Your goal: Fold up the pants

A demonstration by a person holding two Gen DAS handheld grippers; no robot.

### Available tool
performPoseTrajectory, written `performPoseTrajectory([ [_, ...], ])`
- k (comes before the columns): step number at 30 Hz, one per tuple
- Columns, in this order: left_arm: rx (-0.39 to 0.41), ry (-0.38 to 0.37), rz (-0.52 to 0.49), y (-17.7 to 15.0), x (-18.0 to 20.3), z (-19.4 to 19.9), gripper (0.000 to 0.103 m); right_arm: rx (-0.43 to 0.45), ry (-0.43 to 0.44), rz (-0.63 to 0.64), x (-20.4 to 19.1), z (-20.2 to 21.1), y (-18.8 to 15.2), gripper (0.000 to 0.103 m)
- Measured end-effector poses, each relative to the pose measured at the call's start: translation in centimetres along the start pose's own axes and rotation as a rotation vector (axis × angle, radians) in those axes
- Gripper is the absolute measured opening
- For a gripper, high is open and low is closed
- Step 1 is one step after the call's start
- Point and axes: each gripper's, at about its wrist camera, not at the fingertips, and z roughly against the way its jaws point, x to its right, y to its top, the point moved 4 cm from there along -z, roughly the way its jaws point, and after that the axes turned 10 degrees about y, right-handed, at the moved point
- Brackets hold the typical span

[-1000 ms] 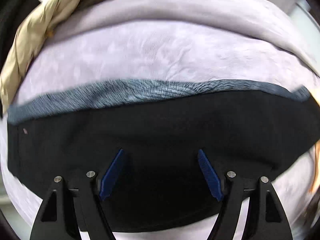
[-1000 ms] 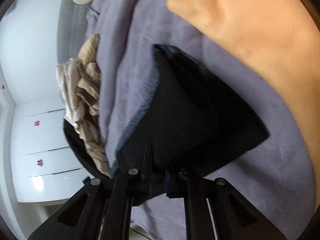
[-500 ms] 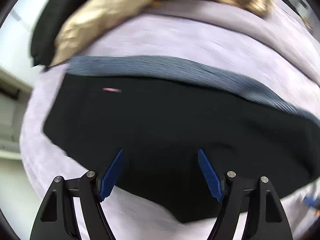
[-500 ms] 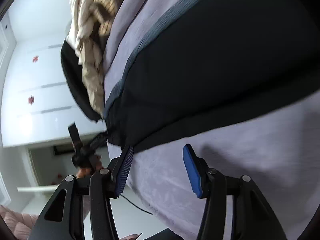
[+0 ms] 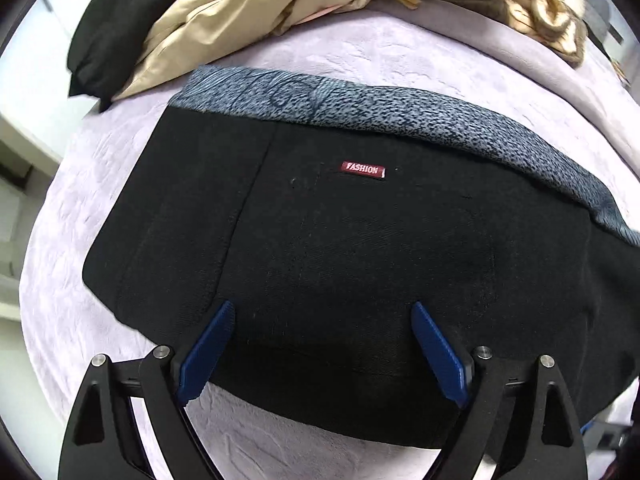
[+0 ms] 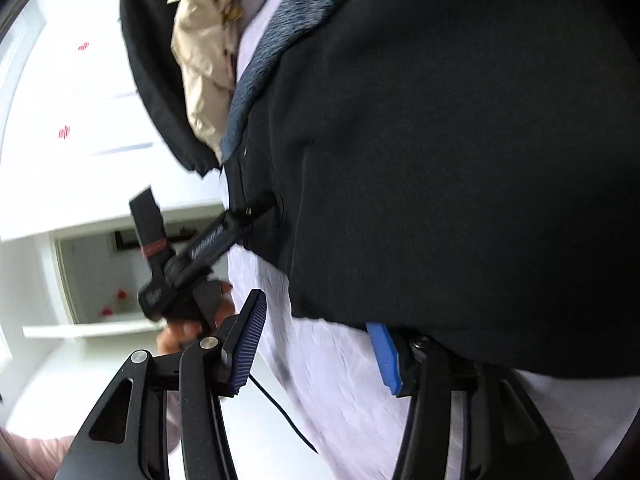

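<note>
A: Where are the pants (image 5: 360,260)?
B: Folded flat on the lilac bed cover (image 5: 80,208), grey waistband (image 5: 400,108) away from the left gripper (image 5: 320,344), red label (image 5: 364,169) up.
A: And that gripper's fingers?
B: Spread apart over the near fold, clamping nothing.
A: The right gripper (image 6: 320,344)?
B: Its fingers also stand apart at the pants' edge. A beige garment (image 5: 248,12) lies beyond.
</note>
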Motion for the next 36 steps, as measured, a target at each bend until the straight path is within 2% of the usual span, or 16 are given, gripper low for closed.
performPoseTrajectory([
  [1,0.003,-0.004,-0.011,-0.1,0.0,0.1,0.091,0.003,-0.017,-0.004,-0.1,0.0,0.2,0.015],
  [2,0.004,-0.008,-0.023,-0.1,-0.1,0.2,0.091,0.011,-0.023,0.010,-0.8,0.1,0.3,0.010],
  [5,0.016,-0.017,-0.047,-0.3,-1.0,0.2,0.091,0.017,-0.044,0.099,-3.3,-0.6,-0.5,0.010],
  [8,0.000,-0.001,-0.079,-0.2,-1.3,0.1,0.091,0.027,-0.144,0.050,-1.0,-1.0,-1.6,0.010],
  [10,0.009,0.025,-0.096,-0.1,-2.4,0.1,0.091,0.022,-0.130,-0.015,-0.5,-0.2,-1.8,0.017],
  [12,0.045,0.002,-0.113,-0.3,-2.0,2.0,0.091,0.015,-0.155,0.042,-1.9,2.0,-2.3,0.025],
  [15,0.080,-0.060,-0.134,-0.6,0.1,4.6,0.091,0.076,-0.266,0.180,-4.2,8.0,-2.6,0.026],
  [17,0.088,-0.112,-0.154,-0.9,2.6,5.7,0.091,0.179,-0.395,0.195,-4.2,13.3,-2.0,0.027],
  [19,0.096,-0.129,-0.181,-1.5,4.8,5.4,0.091,0.329,-0.483,0.152,-3.3,20.2,-1.1,0.028],
  [22,0.007,-0.133,-0.212,-4.1,8.9,3.5,0.091,0.536,-0.613,0.039,-0.7,30.6,-0.8,0.039],
  [24,0.010,-0.113,-0.198,-4.8,9.0,2.3,0.091,0.655,-0.689,-0.049,1.5,36.8,-1.5,0.041],
  [26,0.031,-0.087,-0.210,-5.1,9.1,2.4,0.091,0.752,-0.653,-0.133,3.4,41.2,-2.5,0.041],
  [28,0.013,-0.085,-0.193,-5.1,9.0,2.2,0.091,0.782,-0.627,-0.191,5.5,44.2,-3.0,0.041],
  [34,-0.007,-0.047,-0.195,-4.8,9.2,1.7,0.095,0.787,-0.505,-0.237,8.6,44.6,-1.4,0.040],
  [35,-0.011,-0.045,-0.194,-4.2,10.4,2.2,0.096,0.767,-0.473,-0.259,9.1,44.3,-0.9,0.032],
  [36,-0.018,-0.046,-0.193,-3.9,10.1,1.6,0.096,0.749,-0.463,-0.267,9.0,44.1,-0.5,0.010],
])
